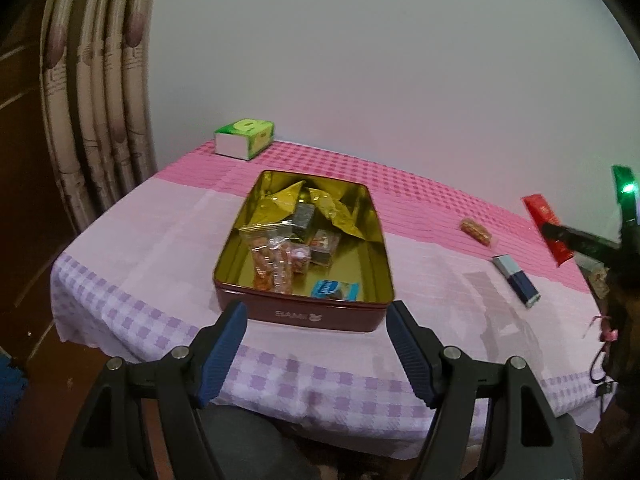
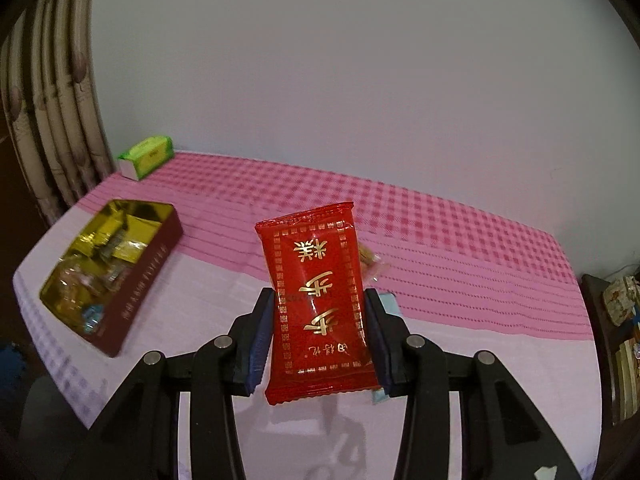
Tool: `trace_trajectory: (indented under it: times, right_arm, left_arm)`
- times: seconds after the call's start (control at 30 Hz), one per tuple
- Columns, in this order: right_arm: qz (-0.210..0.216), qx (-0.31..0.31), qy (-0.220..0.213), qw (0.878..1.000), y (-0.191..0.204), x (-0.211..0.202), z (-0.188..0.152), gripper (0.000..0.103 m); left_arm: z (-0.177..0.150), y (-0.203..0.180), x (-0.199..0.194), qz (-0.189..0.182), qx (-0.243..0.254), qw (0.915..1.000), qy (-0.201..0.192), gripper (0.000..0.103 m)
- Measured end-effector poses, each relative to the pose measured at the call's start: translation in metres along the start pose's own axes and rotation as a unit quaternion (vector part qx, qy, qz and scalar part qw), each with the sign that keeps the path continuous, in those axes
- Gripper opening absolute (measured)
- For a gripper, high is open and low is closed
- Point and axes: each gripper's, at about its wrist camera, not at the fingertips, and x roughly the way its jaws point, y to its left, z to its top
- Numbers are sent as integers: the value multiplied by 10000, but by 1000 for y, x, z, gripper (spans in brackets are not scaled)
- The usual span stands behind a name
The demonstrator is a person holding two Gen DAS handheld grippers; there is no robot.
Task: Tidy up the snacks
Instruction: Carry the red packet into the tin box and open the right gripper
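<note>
The right hand-held gripper (image 2: 318, 336) clamps a glossy red snack packet (image 2: 318, 300) with gold characters; the left hand-held gripper (image 1: 316, 344) stands empty, half-open.

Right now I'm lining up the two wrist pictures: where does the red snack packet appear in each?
Left wrist view: red snack packet at the far right edge, raised above the table, in the right tongs.
Right wrist view: centre foreground, upright between the pads.
Shared landmark: the open red tin, centre in the left view, at left in the right view.
</note>
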Motion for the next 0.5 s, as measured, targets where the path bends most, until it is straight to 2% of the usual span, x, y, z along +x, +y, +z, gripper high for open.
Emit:
trace_trajectory:
  times: [0.23,0.5]
  right_arm:
    - [167,-156,-144,9996,28,-19,13,40]
    - [361,-293,-144,9988,54,-21,16,40]
  left_arm:
    - [-2,5,4,360,-15,9993,109,74]
    - [-3,6,7,465,32,9988,167,74]
